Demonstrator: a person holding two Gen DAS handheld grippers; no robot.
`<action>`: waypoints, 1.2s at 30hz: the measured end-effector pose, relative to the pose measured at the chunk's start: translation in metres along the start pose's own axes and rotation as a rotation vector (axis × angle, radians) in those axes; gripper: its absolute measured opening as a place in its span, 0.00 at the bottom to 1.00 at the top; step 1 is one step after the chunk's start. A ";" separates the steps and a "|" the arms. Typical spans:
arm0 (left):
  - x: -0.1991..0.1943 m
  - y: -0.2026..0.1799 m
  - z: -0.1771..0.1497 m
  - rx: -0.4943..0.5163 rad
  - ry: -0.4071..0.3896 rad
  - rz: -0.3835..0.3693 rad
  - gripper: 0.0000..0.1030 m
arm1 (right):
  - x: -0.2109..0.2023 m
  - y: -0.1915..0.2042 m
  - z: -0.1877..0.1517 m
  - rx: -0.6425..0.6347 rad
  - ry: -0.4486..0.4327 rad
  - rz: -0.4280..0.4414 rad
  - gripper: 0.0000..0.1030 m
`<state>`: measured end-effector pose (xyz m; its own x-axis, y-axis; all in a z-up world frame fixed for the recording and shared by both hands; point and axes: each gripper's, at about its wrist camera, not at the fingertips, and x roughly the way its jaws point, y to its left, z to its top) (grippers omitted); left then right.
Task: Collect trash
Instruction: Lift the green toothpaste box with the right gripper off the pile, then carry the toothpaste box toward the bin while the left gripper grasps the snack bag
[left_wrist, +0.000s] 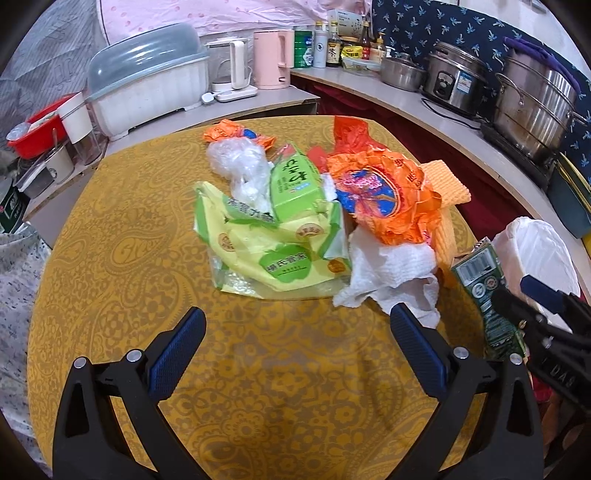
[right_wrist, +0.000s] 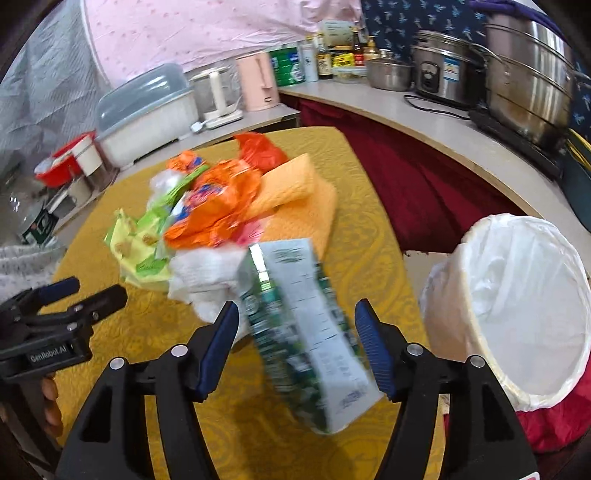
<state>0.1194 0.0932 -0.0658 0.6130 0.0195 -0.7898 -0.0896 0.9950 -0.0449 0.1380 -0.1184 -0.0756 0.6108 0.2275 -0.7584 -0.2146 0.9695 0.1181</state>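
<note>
Through my left wrist camera, my left hand-held gripper (left_wrist: 297, 345) is spread wide and holds nothing, hovering over the bare near part of the worktop (left_wrist: 110, 258). I keep it low and short of the trash pile so either finger can go round a piece. The pile sits toward the far middle: a yellow-green wrapper (left_wrist: 273, 254) nearest me, a green packet (left_wrist: 295, 182) behind it, a clear plastic bag (left_wrist: 240, 166), an orange wrapper (left_wrist: 380, 195) and a crumpled paper towel (left_wrist: 388, 273) touching my right finger's tip. At the worktop's right edge my right hand-held gripper (left_wrist: 524, 306) comes in from the side at a green carton (left_wrist: 484, 288), with the white-lined bin (left_wrist: 543, 251) just beyond it.

Through my right wrist camera, the right hand-held gripper (right_wrist: 297, 332) is spread around the carton (right_wrist: 306, 332), which stands tilted between the fingers at the near right edge. The carton is blurred, so I cannot tell whether either pad touches it; I judge it is not yet pinched. The bin (right_wrist: 524, 295) is just off that edge, tipped toward me, so a grasped piece needs only a short swing. An orange cloth (right_wrist: 295, 192) lies behind the pile.
</note>
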 end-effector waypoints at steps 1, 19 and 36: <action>0.000 0.002 0.000 -0.006 0.002 0.001 0.92 | 0.003 0.004 -0.001 -0.019 0.006 -0.011 0.61; 0.021 0.035 0.035 -0.065 -0.036 0.036 0.93 | 0.009 -0.030 0.014 0.142 -0.016 -0.028 0.35; 0.083 0.087 0.039 -0.151 0.090 -0.062 0.46 | 0.002 -0.001 0.039 0.157 -0.060 0.021 0.35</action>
<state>0.1936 0.1848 -0.1116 0.5492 -0.0565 -0.8338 -0.1751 0.9678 -0.1810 0.1688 -0.1157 -0.0523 0.6531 0.2479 -0.7155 -0.1089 0.9658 0.2352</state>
